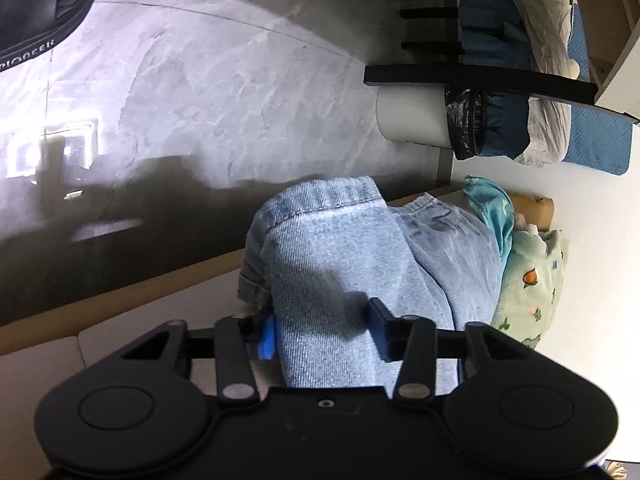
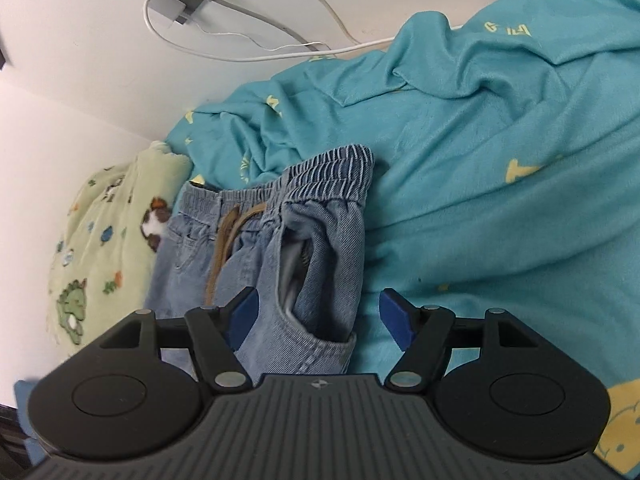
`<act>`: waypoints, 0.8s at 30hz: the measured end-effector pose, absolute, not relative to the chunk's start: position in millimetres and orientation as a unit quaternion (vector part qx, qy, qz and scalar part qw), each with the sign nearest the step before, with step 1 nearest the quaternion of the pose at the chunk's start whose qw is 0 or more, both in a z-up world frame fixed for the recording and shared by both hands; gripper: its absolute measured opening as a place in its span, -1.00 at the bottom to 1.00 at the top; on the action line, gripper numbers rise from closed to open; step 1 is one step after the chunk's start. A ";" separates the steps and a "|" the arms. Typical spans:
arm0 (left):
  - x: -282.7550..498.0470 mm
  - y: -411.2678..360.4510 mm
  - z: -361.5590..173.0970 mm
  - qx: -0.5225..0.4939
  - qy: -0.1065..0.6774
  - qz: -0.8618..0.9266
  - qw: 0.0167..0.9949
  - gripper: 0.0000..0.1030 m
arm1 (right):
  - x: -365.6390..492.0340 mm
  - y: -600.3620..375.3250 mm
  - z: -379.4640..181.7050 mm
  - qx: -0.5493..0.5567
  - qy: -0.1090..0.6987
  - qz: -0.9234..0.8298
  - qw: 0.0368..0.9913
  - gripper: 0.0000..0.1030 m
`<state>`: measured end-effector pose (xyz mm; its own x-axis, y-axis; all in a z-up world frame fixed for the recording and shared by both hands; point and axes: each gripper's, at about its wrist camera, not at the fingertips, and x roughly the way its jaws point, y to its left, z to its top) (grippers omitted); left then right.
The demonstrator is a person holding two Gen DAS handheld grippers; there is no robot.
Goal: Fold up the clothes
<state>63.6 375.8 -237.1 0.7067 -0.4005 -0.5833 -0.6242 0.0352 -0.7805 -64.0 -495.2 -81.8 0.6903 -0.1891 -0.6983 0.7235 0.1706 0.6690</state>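
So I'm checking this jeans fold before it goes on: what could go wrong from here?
1. The right gripper stands open around the waistband end of the jeans, its right pad off the cloth; closing may catch only one layer.
2. The teal blanket lies right beside the jeans and could get pinched too.
3. The jeans' cuff end overhangs the bed edge and might slide off.

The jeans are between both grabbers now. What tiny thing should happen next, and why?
Probably close the right gripper on the waist end of the jeans. Its pads stand apart with the denim between them, one clearly not touching, while the left gripper already straddles the leg end. Both ends need holding before a fold.
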 end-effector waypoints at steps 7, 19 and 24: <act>66.6 375.7 -213.9 -0.666 0.351 0.083 0.654 -0.88 | -39.9 -503.5 -94.5 0.530 0.261 -0.333 0.735 0.32; 63.2 382.3 -148.8 -0.661 0.315 0.094 0.675 -0.94 | -47.1 -503.4 -78.4 0.507 0.215 -0.350 0.758 -0.89; 88.6 386.1 -113.8 -0.666 0.301 0.103 0.674 -0.97 | -34.0 -499.5 -42.4 0.486 0.188 -0.337 0.784 -0.91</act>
<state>88.6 386.1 -113.8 0.7974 -0.2616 -0.5438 -0.5406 0.0908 -0.8364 -34.0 -499.5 -42.4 0.7022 -0.3468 -0.6218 0.7112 0.3008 0.6354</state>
